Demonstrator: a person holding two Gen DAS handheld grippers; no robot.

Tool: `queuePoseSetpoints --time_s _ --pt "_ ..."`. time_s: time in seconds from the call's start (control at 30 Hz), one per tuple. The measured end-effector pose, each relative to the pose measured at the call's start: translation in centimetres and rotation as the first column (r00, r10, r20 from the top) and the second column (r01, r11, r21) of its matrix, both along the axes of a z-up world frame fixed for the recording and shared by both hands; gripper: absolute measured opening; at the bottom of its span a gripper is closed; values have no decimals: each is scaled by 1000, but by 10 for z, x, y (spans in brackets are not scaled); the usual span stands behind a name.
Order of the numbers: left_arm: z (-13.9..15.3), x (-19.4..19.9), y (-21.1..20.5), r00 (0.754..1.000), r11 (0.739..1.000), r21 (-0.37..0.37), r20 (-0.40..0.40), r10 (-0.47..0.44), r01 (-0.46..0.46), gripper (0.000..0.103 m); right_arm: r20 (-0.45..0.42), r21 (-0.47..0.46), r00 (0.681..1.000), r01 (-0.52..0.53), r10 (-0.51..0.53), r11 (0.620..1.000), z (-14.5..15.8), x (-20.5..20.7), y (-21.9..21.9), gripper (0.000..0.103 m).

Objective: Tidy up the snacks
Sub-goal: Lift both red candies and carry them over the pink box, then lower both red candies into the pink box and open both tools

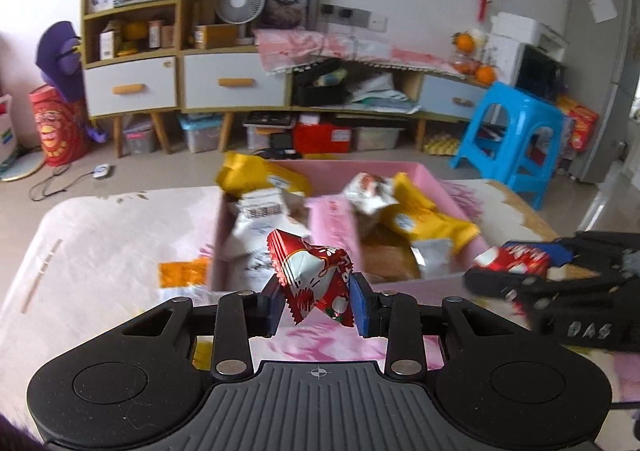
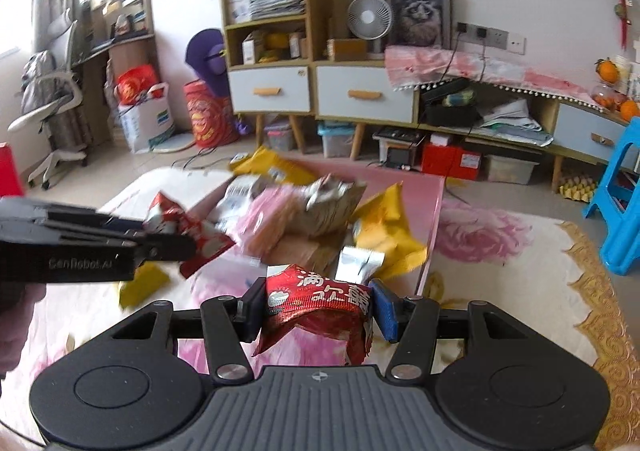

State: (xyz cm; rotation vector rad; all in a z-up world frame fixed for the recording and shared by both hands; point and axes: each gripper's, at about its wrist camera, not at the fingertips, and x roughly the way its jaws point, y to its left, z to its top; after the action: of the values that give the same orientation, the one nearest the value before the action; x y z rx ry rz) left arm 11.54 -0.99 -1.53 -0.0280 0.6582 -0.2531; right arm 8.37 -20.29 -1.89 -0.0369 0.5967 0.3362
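My left gripper (image 1: 318,305) is shut on a red snack packet (image 1: 312,279) and holds it above the table, just in front of the pink divided box (image 1: 436,181). My right gripper (image 2: 316,309) is shut on another red snack packet (image 2: 318,303), also in the air near the box's front right corner (image 2: 430,251). The box holds yellow packets (image 1: 416,219), white packets (image 1: 256,211) and a silver one (image 2: 358,263). In the left wrist view the right gripper (image 1: 516,267) shows at the right with its red packet. In the right wrist view the left gripper (image 2: 160,239) shows at the left.
An orange-and-white packet (image 1: 184,275) lies on the floral tablecloth (image 1: 100,251) left of the box. A blue plastic stool (image 1: 516,135) stands beyond the table's right side. Cabinets (image 1: 236,81) with drawers and storage bins line the far wall.
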Motion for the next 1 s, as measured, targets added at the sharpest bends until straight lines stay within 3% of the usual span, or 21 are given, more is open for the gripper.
queuePoseSetpoints --time_s 0.17,0.5,1.0 --pt "-3 19 3 999 993 110 -1 53 -52 32 -21 60 998 65 -64 996 5 21 2 46" --pt "-13 40 -2 997 986 155 -37 62 -56 32 -46 81 986 165 -162 983 -5 53 14 46" --pt "-28 53 6 996 993 91 -32 82 -79 37 -72 64 982 180 -176 982 -23 63 18 48"
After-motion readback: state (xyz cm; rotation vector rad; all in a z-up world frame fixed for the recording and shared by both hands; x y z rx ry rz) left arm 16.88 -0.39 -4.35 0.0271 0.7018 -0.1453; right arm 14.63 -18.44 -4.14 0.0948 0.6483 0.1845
